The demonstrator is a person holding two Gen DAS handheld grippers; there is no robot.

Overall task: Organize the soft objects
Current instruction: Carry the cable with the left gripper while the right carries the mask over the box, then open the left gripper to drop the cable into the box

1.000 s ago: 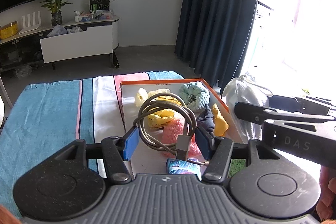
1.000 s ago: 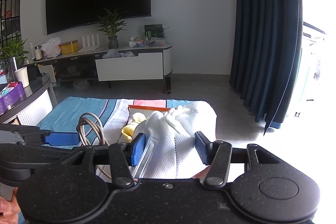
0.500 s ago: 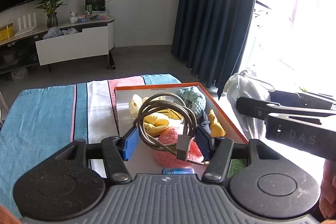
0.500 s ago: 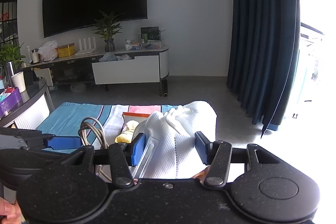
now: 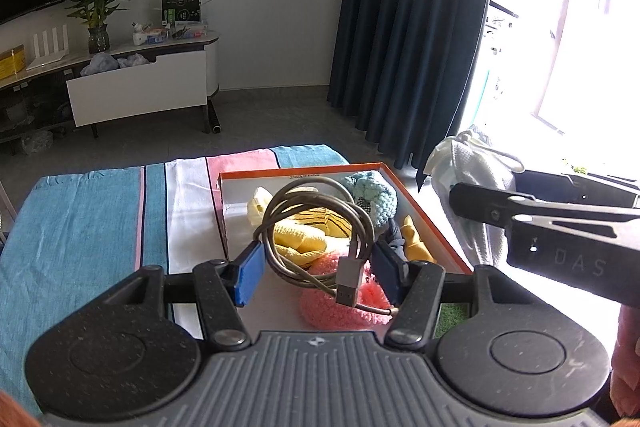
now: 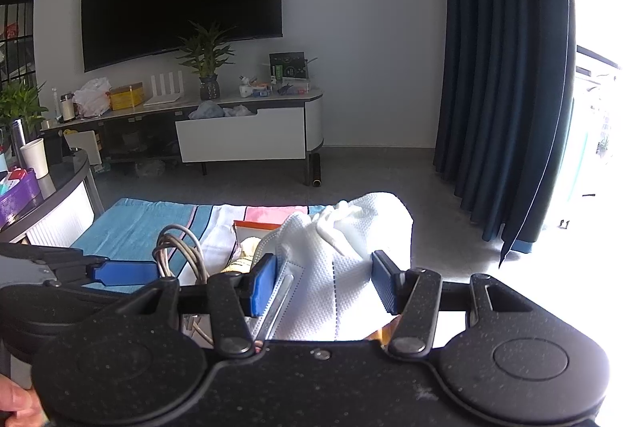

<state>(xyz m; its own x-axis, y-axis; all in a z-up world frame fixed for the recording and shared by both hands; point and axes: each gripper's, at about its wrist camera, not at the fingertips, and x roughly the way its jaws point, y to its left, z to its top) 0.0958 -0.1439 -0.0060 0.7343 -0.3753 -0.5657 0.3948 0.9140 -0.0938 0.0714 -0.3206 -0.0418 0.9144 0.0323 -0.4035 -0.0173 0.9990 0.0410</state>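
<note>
My left gripper (image 5: 316, 255) is shut on a coiled grey USB cable (image 5: 347, 281), held above an orange-rimmed box (image 5: 300, 171). In the box lie a yellow plush (image 5: 296, 239), a pink fluffy piece (image 5: 332, 307) and a teal crochet toy (image 5: 376, 195). To the right of the box my right gripper (image 6: 323, 267) is shut on a bundle of white face masks (image 6: 332, 267). The same masks (image 5: 468, 167) show beside the box in the left wrist view. The right wrist view shows the left gripper (image 6: 120, 273) with the cable (image 6: 180, 243) at its left edge.
The box rests on a blue, white and pink striped cloth (image 5: 80, 227). Beyond it is grey floor, a TV stand (image 6: 240, 135) against the far wall and dark curtains (image 5: 412, 27) on the right. A round side table (image 6: 60, 179) stands at the left.
Both grippers keep their hold. The left wrist view has drifted slightly over the box, and a small blue packet at its near end has slipped out of sight.
</note>
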